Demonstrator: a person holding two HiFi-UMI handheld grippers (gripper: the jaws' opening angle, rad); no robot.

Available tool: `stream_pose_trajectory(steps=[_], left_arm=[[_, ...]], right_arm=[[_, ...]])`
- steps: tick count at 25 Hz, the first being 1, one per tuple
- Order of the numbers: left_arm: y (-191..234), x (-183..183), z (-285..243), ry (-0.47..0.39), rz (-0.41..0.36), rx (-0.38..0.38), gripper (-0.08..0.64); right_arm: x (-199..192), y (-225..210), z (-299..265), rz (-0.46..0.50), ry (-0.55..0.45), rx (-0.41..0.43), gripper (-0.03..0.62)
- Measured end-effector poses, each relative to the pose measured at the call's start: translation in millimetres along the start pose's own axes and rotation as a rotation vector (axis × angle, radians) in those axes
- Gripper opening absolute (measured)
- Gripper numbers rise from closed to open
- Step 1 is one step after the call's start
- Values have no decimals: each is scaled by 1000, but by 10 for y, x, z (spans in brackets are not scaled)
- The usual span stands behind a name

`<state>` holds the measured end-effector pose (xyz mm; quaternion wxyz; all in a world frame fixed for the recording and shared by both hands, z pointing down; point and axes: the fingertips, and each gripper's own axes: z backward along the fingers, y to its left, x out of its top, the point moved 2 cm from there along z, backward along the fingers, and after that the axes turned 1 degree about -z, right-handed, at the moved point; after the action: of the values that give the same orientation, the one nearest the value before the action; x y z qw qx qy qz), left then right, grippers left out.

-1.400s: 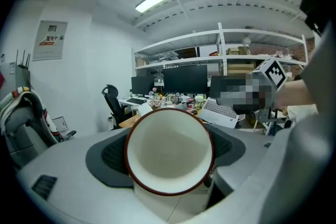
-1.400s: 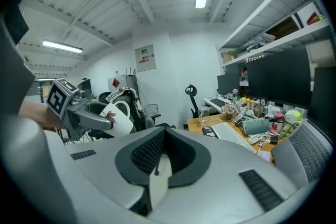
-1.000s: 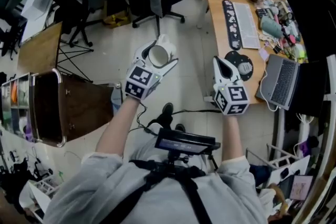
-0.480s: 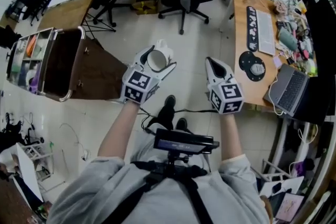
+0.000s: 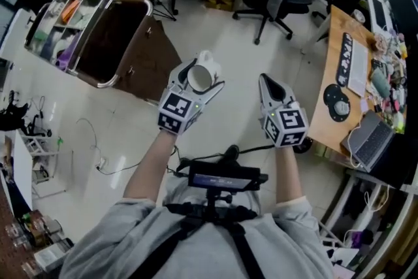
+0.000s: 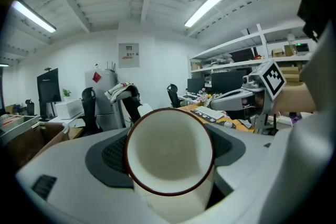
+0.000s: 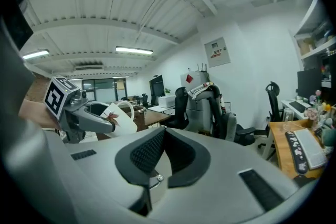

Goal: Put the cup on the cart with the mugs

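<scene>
Currently | left gripper (image 5: 198,80) grips round red-rimmed cup (image 6: 169,152) | right gripper (image 7: 160,161) closed

We see an evenly bright room. In the left gripper view, white tubes (image 6: 207,5) high above the cup (image 6: 169,152) give the light. The cup's inside is softly shaded, and its near wall looks slightly out of focus. In the right gripper view the tubes burn out to plain white. Both gripper views bend strongly and go black at the corners. In the head view the pale floor (image 5: 215,42) beyond the cup has a faint sheen, shadows are weak, and straight lines curve towards the edges.
</scene>
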<state>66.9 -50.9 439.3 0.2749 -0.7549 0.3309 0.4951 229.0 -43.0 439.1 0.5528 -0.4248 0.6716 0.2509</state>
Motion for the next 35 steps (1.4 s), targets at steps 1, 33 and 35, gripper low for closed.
stream_pose_trajectory(steps=[1,33,35], left_arm=[[98,-71,130,2,10,24,417],[2992,-1835,4546,49,260,719,417],[3065,-1738,4695,39,279,748,417]], right_arm=[[-13,144,-96,7,5,25,2],[66,5222,-2269,220,109,718,2],[196,5378,-2275,236,120,751,2]])
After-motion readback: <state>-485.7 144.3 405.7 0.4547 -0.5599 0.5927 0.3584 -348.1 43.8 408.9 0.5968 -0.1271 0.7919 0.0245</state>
